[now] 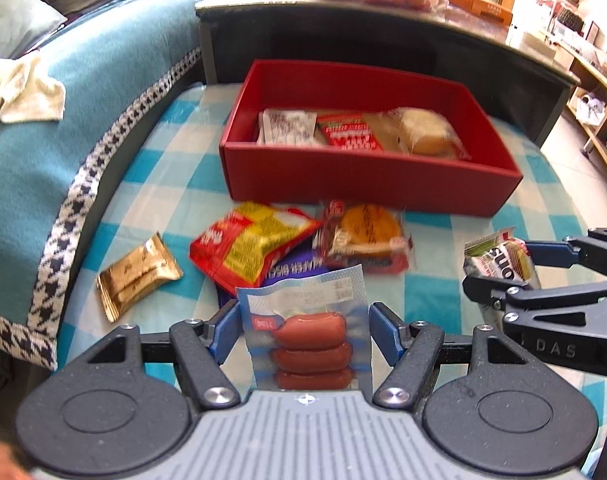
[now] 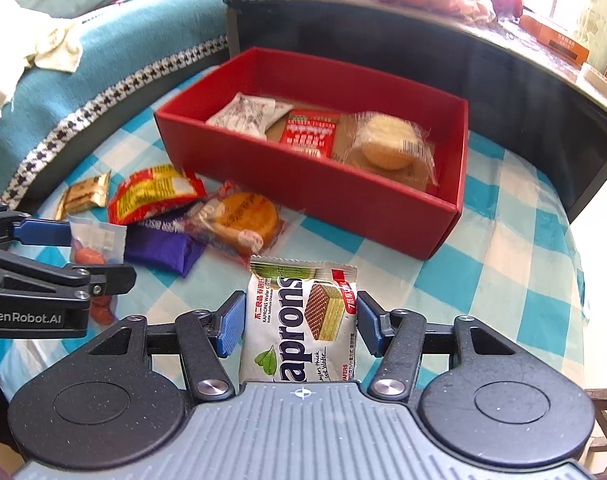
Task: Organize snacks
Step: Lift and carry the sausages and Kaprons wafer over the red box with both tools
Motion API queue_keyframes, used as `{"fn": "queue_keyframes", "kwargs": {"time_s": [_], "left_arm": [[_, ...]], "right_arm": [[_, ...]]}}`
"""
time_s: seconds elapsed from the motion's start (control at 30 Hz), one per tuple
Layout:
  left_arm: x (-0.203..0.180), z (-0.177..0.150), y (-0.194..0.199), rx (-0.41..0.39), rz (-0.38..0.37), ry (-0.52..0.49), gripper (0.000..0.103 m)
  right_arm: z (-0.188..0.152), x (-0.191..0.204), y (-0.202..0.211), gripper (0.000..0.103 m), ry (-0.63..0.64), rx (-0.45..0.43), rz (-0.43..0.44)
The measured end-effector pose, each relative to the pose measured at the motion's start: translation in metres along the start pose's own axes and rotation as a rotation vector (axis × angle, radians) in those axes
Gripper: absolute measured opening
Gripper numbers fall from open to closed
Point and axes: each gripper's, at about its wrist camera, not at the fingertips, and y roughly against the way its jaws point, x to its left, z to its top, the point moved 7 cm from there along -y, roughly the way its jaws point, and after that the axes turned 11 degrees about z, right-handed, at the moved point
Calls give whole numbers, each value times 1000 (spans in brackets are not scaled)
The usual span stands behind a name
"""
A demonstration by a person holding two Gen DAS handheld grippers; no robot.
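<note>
Showing two held snacks above the blue-checked tablecloth (image 2: 515,280): left gripper (image 1: 303,332) clasping a clear vacuum pack of three sausages (image 1: 309,340); right gripper (image 2: 293,324) clasping a white Kaprons wafer packet (image 2: 299,320); open red cardboard box (image 2: 315,184) ahead, part-filled, room at its near side; loose wrapped snacks (image 1: 255,244) lie before it; teal sofa (image 1: 83,100) left.

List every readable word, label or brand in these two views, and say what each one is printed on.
"Kaprons", with "KAPRONS Wafer" in small print: white wafer packet held in the right gripper.
"GenRobot.AI": black body of the left gripper.
"DAS": black body of the right gripper, partly cut off.
Blurred or too small: purple biscuit pack, red sachet in the red cardboard box, sausage pack label.
</note>
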Motion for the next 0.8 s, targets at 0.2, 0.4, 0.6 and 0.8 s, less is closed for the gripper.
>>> {"fn": "queue_keyframes", "kwargs": {"time_s": [0.2,0.4,0.6,0.8], "left_arm": [[-5,19,3,-33,-7,3,98],[-12,39,2,-61,-16,-3,98],[-14,63,0,-89,-13,11,98],[-19,92,-2,-126,-9,12,98]], "right_arm": [[13,-2,6,65,-3,-36,-4],[27,-8,8,65,-15,-65,-10],[45,-15,10,65,-27,-98,-22],[66,-28,11,65,-47,-138,-34]]}}
